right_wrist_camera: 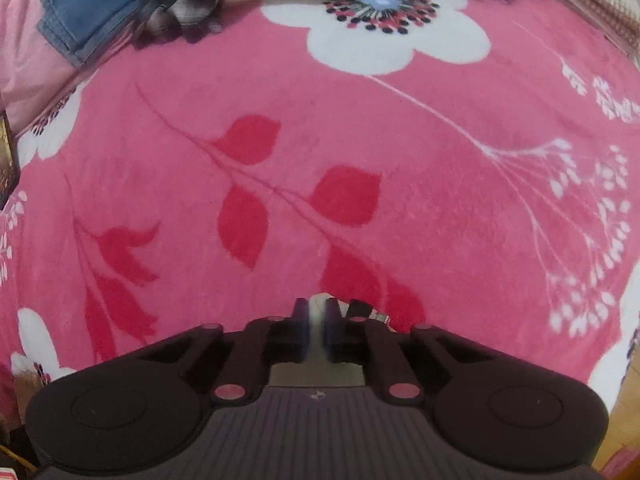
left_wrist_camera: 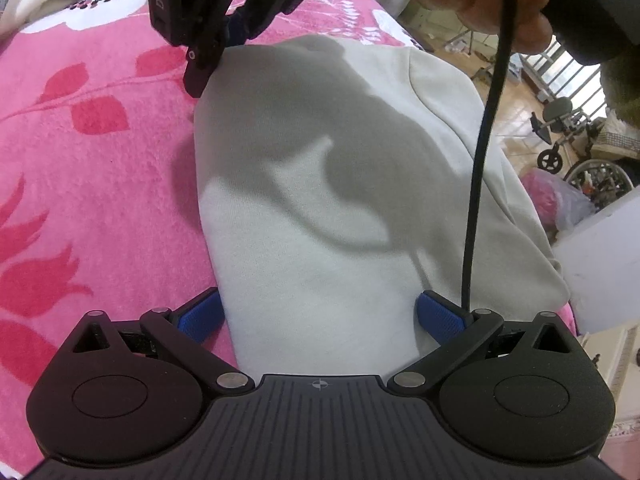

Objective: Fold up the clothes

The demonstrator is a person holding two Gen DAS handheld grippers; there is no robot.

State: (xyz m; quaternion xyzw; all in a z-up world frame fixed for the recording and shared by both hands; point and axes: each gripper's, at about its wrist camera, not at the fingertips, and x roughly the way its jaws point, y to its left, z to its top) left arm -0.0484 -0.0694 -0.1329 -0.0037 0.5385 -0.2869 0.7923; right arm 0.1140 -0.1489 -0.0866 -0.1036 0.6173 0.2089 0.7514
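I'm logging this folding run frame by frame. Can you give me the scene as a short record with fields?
surface: pink floral blanket
garment: cream sweatshirt, lying flat, partly folded
left gripper: open, pads either side of the garment's near edge
right gripper: shut on a pinch of the garment's far corner
background: folded jeans and other clothes at the blanket's far edge

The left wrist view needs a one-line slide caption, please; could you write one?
Open left gripper straddles a cream garment on the pink floral blanket; right gripper pinches its far corner.
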